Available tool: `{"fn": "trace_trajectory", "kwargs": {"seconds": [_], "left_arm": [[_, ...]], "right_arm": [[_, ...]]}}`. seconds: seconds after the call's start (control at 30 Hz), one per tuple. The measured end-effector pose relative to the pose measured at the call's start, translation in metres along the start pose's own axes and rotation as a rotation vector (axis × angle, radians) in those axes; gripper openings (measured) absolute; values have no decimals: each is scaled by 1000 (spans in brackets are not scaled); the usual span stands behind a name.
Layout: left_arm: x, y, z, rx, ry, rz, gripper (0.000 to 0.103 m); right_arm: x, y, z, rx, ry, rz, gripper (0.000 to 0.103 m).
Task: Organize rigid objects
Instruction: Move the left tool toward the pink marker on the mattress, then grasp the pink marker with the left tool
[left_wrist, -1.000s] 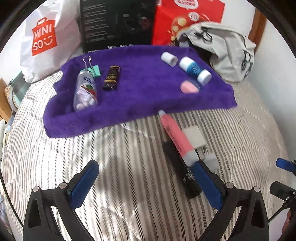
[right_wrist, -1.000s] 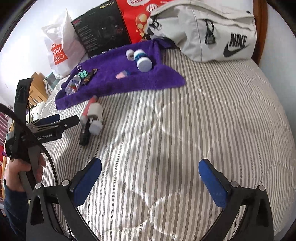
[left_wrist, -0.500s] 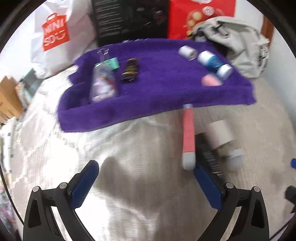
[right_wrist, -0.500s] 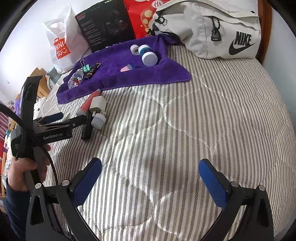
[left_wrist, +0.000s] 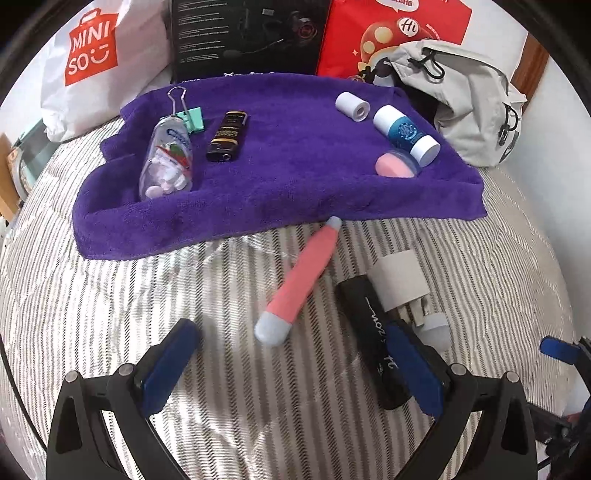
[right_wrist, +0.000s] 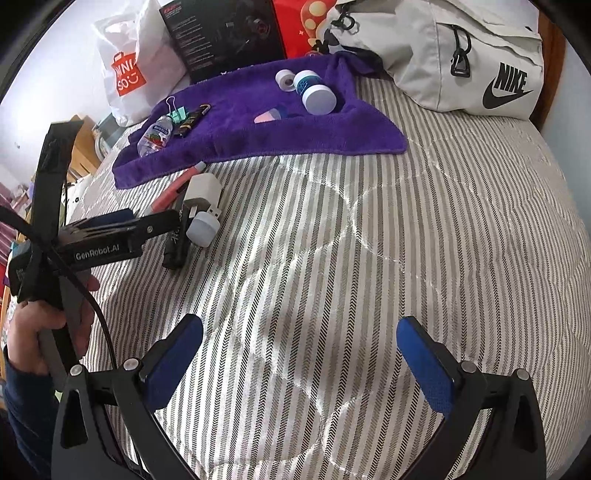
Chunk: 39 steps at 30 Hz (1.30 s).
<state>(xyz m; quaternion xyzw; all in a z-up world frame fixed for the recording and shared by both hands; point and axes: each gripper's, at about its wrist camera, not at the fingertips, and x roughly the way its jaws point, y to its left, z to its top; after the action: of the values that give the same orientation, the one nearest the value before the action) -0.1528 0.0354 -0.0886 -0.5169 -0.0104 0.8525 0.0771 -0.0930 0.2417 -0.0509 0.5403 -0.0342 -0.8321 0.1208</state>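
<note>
- Left wrist view shows the left claw (left_wrist: 291, 363) wide open and empty, now swung so the pink tube (left_wrist: 301, 284) lies between its fingers, where a second ago that tube sat off to the right by the right finger.
- The tube lies on the striped bed (left_wrist: 110, 306), its far tip touching the near edge of the purple towel (left_wrist: 295, 166); just right of it are the black tube (left_wrist: 373, 328) and the white charger (left_wrist: 400, 282).
- From the side, the right wrist view puts the left claw close over that same cluster, a hand (right_wrist: 48, 325) gripping its handle.
- The right claw (right_wrist: 299, 362) hangs wide open and empty over bare bed, well apart from everything.
- My guess: the pink tube is the next pick, bound for the towel where the pill bottle (left_wrist: 168, 162), binder clip (left_wrist: 192, 116) and blue-labelled bottle (left_wrist: 406, 134) already lie.
</note>
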Motion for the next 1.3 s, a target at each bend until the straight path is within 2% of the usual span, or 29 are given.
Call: {"fn": "trace_trajectory", "kwargs": {"seconds": [0.27, 0.43, 0.63, 0.77, 0.83, 0.97, 1.03, 1.17, 1.3], "left_arm": [[3, -5, 1, -2, 0, 31, 103], [9, -16, 4, 61, 21, 63, 103], [-7, 6, 1, 7, -24, -10, 103], [-16, 24, 5, -19, -65, 1, 102], [-18, 27, 6, 5, -57, -10, 101], [-9, 21, 6, 111, -40, 97, 85], [-4, 20, 6, 128, -32, 62, 68], [2, 12, 7, 187, -45, 34, 63], [4, 3, 10, 230, -69, -3, 50]], "right_arm": [[4, -4, -3, 4, 17, 5, 103], [7, -5, -3, 7, 22, 9, 103], [6, -6, -5, 4, 26, 9, 103], [8, -9, -4, 7, 30, 5, 103], [9, -10, -4, 8, 37, 4, 103], [13, -9, -3, 3, 42, 7, 103], [15, -8, -2, 2, 46, 7, 103], [16, -5, 1, -2, 37, 23, 103], [16, 1, 5, -33, 15, 27, 103]]}}
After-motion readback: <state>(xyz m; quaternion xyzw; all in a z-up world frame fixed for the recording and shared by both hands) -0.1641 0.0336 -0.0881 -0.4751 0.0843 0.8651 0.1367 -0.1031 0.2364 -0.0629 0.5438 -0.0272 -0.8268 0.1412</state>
